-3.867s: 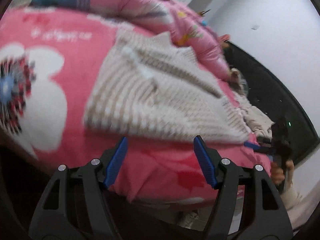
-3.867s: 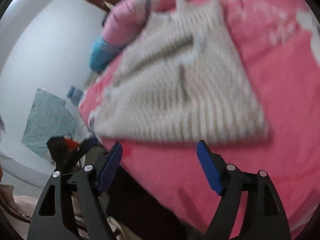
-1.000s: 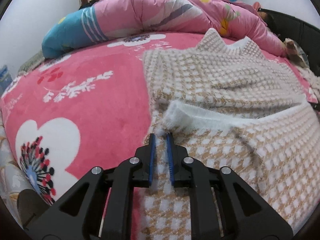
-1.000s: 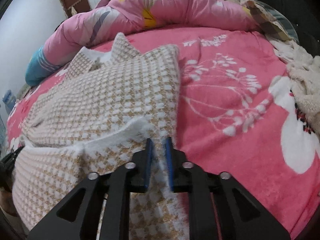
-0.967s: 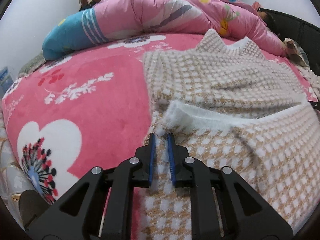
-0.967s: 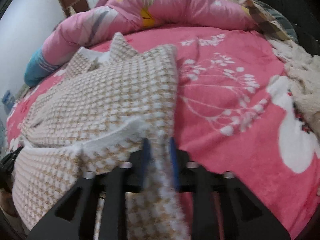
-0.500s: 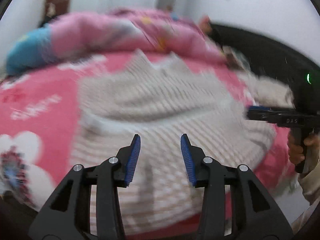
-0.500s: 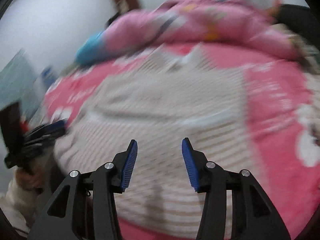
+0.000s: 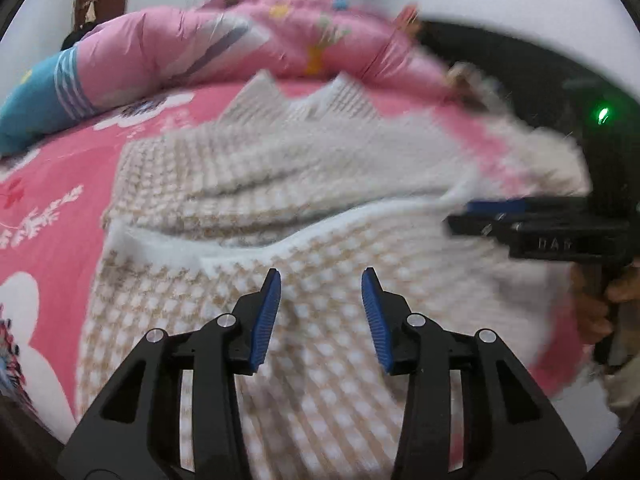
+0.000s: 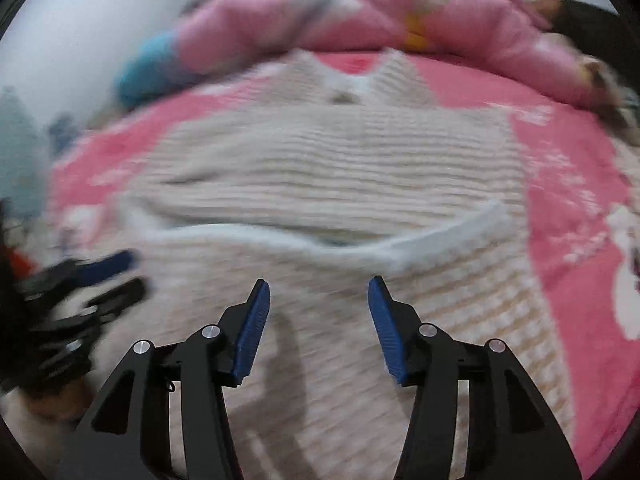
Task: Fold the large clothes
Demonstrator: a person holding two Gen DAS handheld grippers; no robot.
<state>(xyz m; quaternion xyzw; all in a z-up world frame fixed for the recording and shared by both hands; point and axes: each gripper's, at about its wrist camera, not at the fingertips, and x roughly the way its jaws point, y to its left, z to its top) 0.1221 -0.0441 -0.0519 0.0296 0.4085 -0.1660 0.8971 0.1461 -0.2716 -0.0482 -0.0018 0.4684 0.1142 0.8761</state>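
Note:
A beige-and-white checked knit sweater lies on the bed, its lower part folded up so the white fuzzy hem runs across the middle. My left gripper hovers over the folded part, open with nothing between its blue pads. My right gripper also hangs over the folded part; its jaws are opening and hold nothing. In the left wrist view the right gripper shows at the sweater's right edge. The left gripper appears blurred at the left of the right wrist view.
The sweater rests on a pink flowered blanket. A rolled pink quilt with a blue end lies along the far side. A dark headboard and pale fluffy clothes sit at the right. A hand grips the right tool.
Both grippers were shut on the sweater's white hem a second ago. They have let go, opened and pulled back toward the near edge. The folded part now lies flat.

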